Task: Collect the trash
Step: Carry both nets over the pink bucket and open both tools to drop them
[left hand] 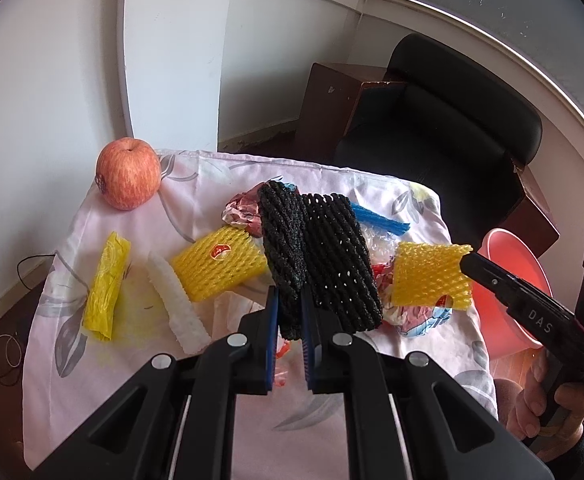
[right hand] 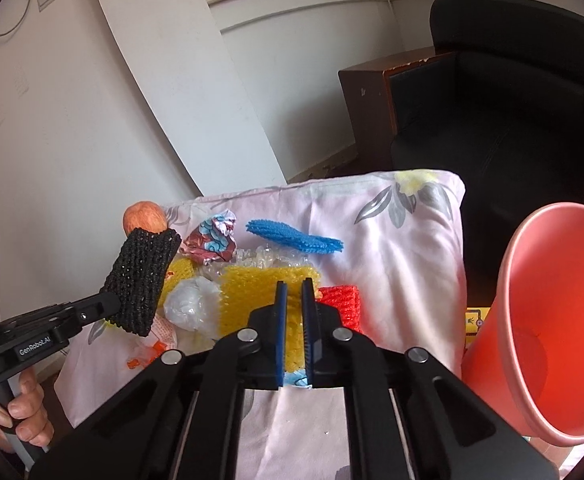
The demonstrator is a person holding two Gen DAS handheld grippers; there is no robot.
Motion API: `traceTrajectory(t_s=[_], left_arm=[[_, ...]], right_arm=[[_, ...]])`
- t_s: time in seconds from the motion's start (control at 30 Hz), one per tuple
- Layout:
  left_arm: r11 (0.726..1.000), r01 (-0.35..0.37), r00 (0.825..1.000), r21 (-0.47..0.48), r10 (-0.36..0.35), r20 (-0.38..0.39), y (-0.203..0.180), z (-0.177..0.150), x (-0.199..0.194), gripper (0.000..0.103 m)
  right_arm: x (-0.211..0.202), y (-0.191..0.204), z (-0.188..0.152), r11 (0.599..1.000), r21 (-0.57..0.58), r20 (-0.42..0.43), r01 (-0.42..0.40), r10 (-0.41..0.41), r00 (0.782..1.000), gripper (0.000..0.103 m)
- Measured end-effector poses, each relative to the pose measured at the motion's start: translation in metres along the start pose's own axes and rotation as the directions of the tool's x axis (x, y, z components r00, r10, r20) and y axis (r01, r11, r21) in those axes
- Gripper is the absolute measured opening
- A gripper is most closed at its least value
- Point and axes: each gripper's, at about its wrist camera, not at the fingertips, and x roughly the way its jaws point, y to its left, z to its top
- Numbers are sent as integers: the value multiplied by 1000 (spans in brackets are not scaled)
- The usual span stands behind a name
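My left gripper [left hand: 289,300] is shut on a black foam net [left hand: 324,260] and holds it up over the cloth-covered table [left hand: 219,392]. In the right wrist view that black foam net [right hand: 139,280] hangs from the left gripper [right hand: 109,302] at the left. My right gripper [right hand: 295,284] is shut on a flat yellow foam net [right hand: 251,292]. The left wrist view shows this yellow foam net [left hand: 432,276] pinched at its right edge by the right gripper [left hand: 466,260]. A pink bin [right hand: 552,320] lies tilted just off the table's right side, mouth toward the camera.
More litter lies on the cloth: a second yellow net [left hand: 217,268], a white net [left hand: 177,304], a yellow bag [left hand: 105,286], a blue foam strip [right hand: 292,236], a red net [right hand: 342,300] and crumpled wrappers [right hand: 211,242]. An apple [left hand: 128,174] stands at the far left corner. A black chair [left hand: 452,120] is behind.
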Motion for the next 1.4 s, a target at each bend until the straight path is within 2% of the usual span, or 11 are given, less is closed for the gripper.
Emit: traceTrajectory(t_s=[0.13, 0.3, 0.5, 0.7, 0.93, 1.1, 1.3, 1.4], left_arm=[[999, 34, 999, 37, -34, 18, -18, 6, -6, 9], [986, 109, 994, 126, -108, -12, -61, 12, -3, 9], [947, 217, 976, 239, -203, -82, -127, 17, 8, 9], [889, 285, 957, 357, -241, -164, -196, 12, 23, 9], [825, 358, 928, 437, -262, -266, -264, 7, 41, 9], [792, 354, 926, 497, -221, -306, -303, 0, 63, 9], [764, 367, 910, 531, -175, -377, -333, -9, 96, 9], [758, 376, 898, 533, -157, -411, -342, -12, 113, 9]], right_arm=[[-33, -1, 6, 996, 0, 89, 93, -92, 992, 7], [-64, -6, 5, 962, -18, 158, 272, -265, 951, 7], [-92, -35, -2, 909, 46, 161, 413, -415, 895, 7], [-111, -75, -8, 840, 112, 111, 530, -541, 834, 7], [-122, -114, -16, 772, 196, 60, 604, -624, 779, 7], [-125, -142, -14, 740, 227, 34, 633, -655, 755, 7], [-123, -160, -14, 723, 225, 6, 653, -672, 741, 7], [-124, -171, -18, 727, 233, -5, 646, -663, 748, 7]])
